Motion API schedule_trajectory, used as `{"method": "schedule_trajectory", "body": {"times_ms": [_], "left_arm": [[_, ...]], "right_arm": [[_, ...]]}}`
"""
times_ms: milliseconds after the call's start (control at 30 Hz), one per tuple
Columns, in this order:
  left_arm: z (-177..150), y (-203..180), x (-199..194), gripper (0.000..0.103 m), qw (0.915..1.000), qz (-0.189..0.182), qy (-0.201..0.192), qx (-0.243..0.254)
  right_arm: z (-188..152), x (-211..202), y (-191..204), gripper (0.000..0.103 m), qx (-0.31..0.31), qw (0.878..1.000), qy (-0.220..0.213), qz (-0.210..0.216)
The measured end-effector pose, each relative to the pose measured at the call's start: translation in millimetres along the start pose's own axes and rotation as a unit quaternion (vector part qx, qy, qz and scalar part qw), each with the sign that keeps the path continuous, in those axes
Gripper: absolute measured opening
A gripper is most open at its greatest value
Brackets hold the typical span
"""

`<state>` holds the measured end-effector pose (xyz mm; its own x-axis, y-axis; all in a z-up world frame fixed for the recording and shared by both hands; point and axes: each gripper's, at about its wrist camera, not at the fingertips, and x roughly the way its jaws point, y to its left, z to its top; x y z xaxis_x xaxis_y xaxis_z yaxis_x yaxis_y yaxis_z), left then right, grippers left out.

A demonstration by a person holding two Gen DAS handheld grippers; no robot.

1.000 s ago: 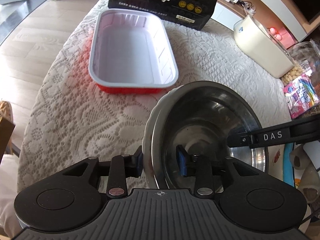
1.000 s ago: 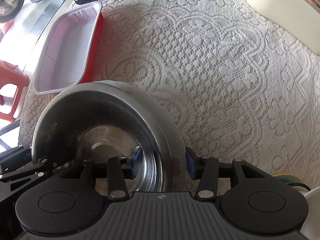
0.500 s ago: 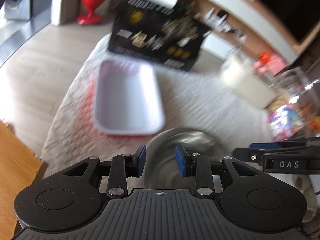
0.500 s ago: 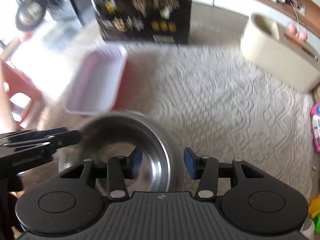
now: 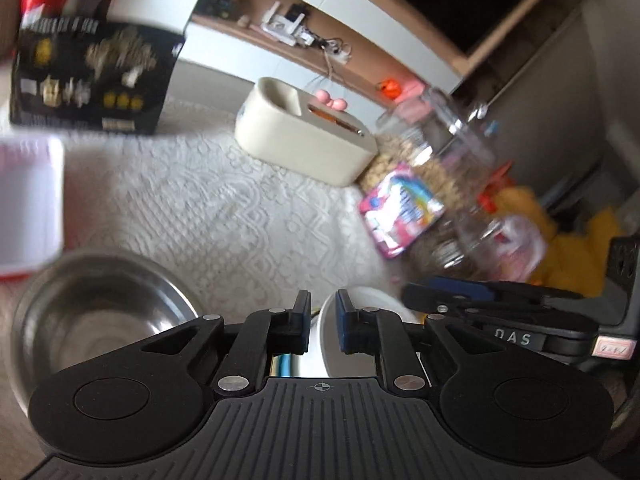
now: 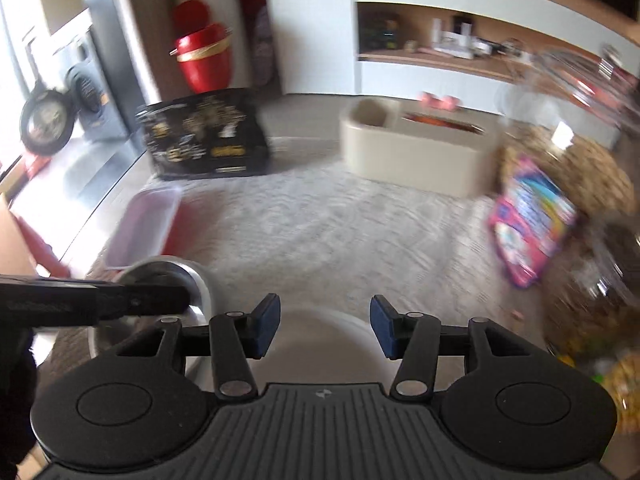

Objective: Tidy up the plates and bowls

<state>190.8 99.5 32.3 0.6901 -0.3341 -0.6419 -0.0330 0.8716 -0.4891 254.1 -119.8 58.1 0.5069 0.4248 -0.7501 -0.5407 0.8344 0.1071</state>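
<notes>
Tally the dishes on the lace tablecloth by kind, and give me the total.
Steel bowl: 1
White bowl: 1
Red-and-white tray: 1
Total: 3

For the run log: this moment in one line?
left claw shut | right claw just opening, empty, over white bowl | steel bowl on lace tablecloth
</notes>
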Motion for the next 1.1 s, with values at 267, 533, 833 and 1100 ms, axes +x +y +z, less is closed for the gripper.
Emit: {"method": "schedule_trajectory", "body": {"times_ms": [267,533,833,1100], "left_arm": [[-20,-38,11,0.017,0.9937,0.078,0.046,0.066],[-42,-32,47,0.022,0.9841,0.154,0.083,0.030],[-52,-40,59,0.045,0.9841,0.151,0.088,0.034],[-55,-44,63,0.053,0.9778,0.183,0.086,0.057]], "right_arm": [[-37,20,-49,0.051,0.040,0.999,-0.008,0.003],[-71,35,-69,0.051,0.048,0.998,0.009,0.037],[-96,63,-80,0.051,0.054,0.997,0.046,0.034],[-97,73,-84,0.051,0.085,0.991,0.068,0.074]]}}
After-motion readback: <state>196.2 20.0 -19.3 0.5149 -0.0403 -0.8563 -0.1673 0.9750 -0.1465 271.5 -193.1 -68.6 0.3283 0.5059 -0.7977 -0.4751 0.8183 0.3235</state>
